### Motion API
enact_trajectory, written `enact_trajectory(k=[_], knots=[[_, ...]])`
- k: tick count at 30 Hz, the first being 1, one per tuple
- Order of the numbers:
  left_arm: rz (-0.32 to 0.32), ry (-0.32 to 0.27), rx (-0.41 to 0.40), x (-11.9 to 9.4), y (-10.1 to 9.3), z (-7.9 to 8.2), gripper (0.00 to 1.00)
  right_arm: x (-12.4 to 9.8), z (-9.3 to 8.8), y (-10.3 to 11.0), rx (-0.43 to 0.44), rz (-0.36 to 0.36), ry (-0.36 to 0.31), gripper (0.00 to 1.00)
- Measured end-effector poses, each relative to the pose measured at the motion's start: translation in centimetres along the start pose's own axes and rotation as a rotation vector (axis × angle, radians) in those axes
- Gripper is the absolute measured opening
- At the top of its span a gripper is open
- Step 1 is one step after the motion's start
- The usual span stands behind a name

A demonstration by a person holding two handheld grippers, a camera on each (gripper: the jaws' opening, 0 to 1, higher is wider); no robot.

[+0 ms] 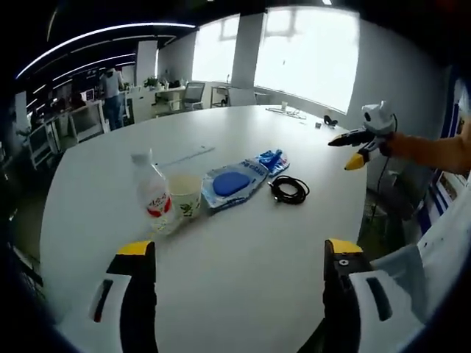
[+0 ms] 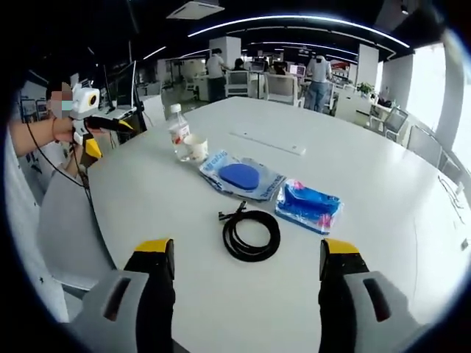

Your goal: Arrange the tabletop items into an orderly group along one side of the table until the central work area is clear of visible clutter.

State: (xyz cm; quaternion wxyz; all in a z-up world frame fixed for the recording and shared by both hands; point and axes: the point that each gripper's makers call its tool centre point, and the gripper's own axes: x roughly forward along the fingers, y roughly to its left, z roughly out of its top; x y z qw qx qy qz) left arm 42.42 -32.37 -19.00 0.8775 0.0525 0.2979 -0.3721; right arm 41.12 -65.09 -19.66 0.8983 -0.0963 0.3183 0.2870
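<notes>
Left gripper view: left gripper (image 1: 239,261) at the bottom of the frame, fingers (image 1: 136,294) spread wide, nothing between them, hovering over bare white table (image 1: 243,294).

Next out, left of centre: plastic bottle (image 1: 154,197) upright (clear, red label), paper cup (image 1: 185,195) upright just beside it on its right, looks touching or nearly. Right of the cup, the clear pouch with a dark blue pad (image 1: 234,183) lies flat, near end close to the cup. Blue packet (image 1: 271,161) at the pouch's far end, edges overlapping or touching, can't tell which. Coiled black cable (image 1: 288,190) lies just right of the pouch, apart from it.

Upper right of the frame: right gripper (image 1: 353,151) held off the table edge, yellow-tipped fingers parted, empty.

Right gripper view: right gripper (image 2: 246,268) at the bottom, fingers (image 2: 154,287) wide apart, holding nothing, above the table (image 2: 383,184).

Nearest item is the cable (image 2: 252,234), centre of the frame, just beyond the fingertips. Blue packet (image 2: 309,205) just right of it, pouch (image 2: 241,177) just behind it; pouch and packet corners meet. Further, upper left of centre: cup (image 2: 196,148) and bottle (image 2: 177,132) side by side.

Far left of the frame: left gripper (image 2: 103,136) in a person's hand, fingers parted (nothing in them).

Background in both views: open office, desks, chairs, people standing.
</notes>
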Motion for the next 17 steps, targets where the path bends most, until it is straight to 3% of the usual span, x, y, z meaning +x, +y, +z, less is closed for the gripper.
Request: enact_trajectory(k=[6,17], knots=[[0.012,0.012,-0.010,-1.2,0.1,-1.5,0.98,-0.7,-1.4,1.0,0.019,-0.007,0.018,0.80],[0.013,0.005,-0.029,-2.3,0.1,-2.3,0.98,-1.2,-2.2,2.3,0.032,-0.008,0.036,0.80]])
